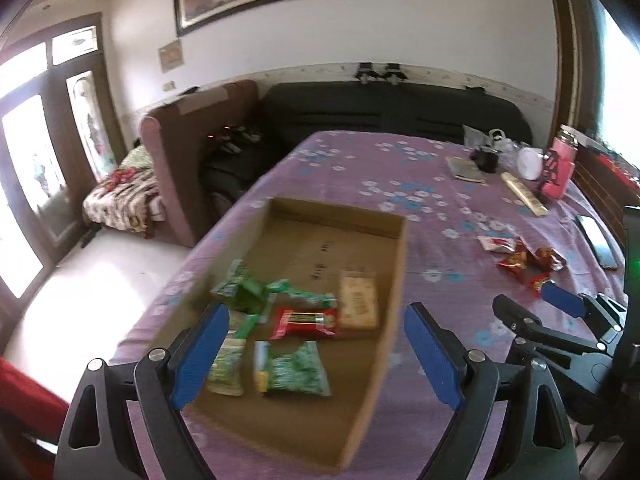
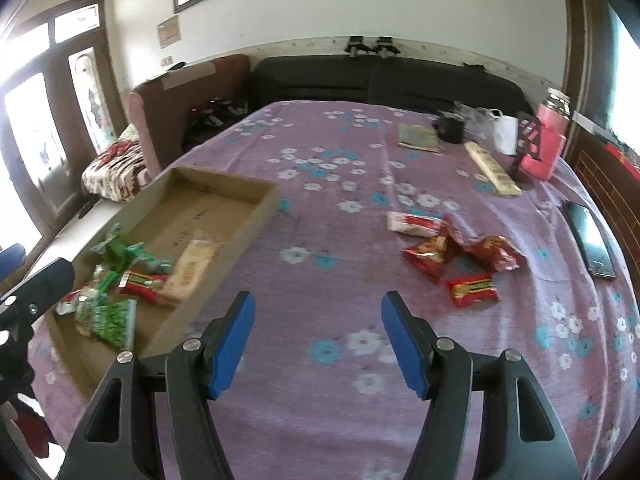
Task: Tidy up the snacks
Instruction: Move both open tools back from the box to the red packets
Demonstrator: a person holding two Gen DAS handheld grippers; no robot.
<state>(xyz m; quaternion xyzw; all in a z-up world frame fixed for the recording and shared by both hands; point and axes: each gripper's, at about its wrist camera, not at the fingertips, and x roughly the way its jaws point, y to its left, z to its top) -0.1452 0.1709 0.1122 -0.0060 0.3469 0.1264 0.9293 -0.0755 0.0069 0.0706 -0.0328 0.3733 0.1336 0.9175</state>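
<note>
We hold two grippers above a purple floral table. Our left gripper [image 1: 316, 356] hangs wide and empty over the box [image 1: 394, 280], which already holds green, red and tan snacks [image 1: 294, 370]. Our right gripper [image 2: 316, 344], also wide and empty, faces four red packets [image 2: 456, 256] left outside.

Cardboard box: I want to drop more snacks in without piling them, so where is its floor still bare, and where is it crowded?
The far half of the cardboard box is bare, bordered by its far wall and the tan packet. The near end is crowded: green packets and a red packet lie close together. Both grippers, left gripper and right gripper, are open and empty.
</note>
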